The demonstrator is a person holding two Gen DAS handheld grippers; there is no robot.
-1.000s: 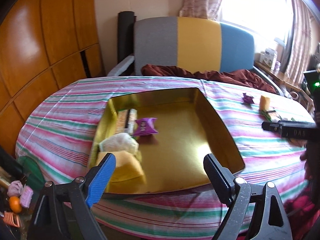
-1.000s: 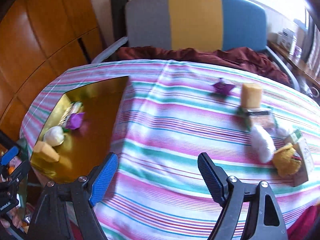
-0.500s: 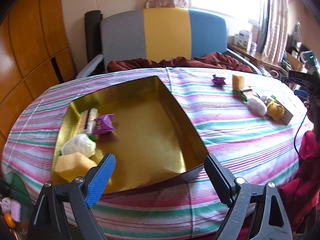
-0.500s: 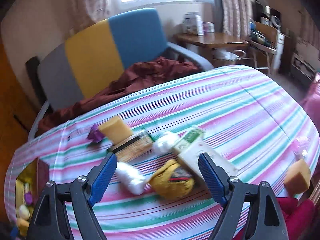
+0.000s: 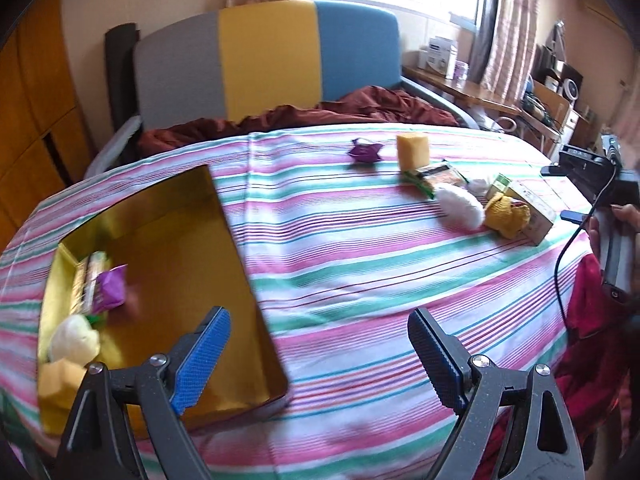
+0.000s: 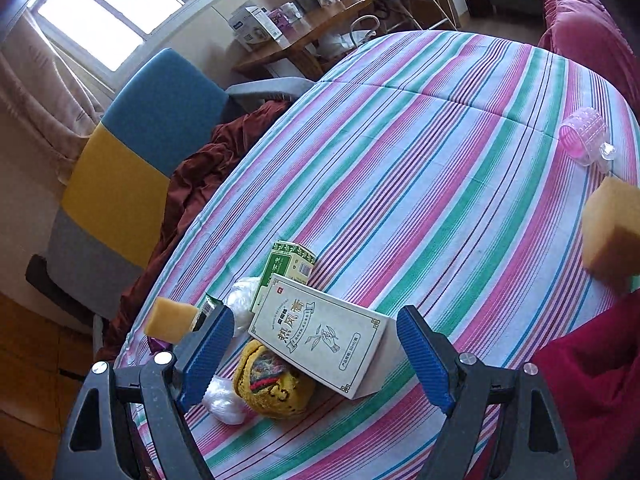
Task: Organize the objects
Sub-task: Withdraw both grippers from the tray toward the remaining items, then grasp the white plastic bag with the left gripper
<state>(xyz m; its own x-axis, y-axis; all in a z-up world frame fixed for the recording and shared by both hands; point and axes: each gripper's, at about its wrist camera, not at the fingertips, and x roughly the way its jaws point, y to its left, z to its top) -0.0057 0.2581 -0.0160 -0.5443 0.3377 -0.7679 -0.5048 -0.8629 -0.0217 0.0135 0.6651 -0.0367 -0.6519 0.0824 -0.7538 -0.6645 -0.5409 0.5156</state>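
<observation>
My left claw (image 5: 316, 356) stands spread wide at the bottom of its frame, blue pads apart with nothing between them, above the striped pink, green and white cloth (image 5: 360, 264). To its left, in the lower left of the frame, lies the shallow gold rectangular tray (image 5: 232, 236); along the tray's left wall sit a yellow sponge block (image 5: 60, 380), a pale cream soft ball (image 5: 74, 338), a crumpled purple wrapper (image 5: 112, 286) and a long green-and-gold packet (image 5: 86, 280). In the upper right of that frame a second purple wrapper (image 5: 365, 150) and an upright yellow sponge cylinder (image 5: 413, 151) lie apart from the tray.

My right claw (image 6: 316, 358) is likewise spread and pinches nothing. Between its pads in the lower centre of the frame is a white flat carton printed with green characters (image 6: 320, 334), not touched by either pad. A knitted yellow pouch (image 6: 272, 384) lies against the carton's lower left edge, and a small green box (image 6: 286, 270) sits just above it. A clear plastic-wrapped white bundle (image 6: 224, 400) lies left of the pouch. At the right edge are a pink ribbed plastic roller (image 6: 582, 136) and an orange sponge block (image 6: 610, 228), well apart from the carton.
</observation>
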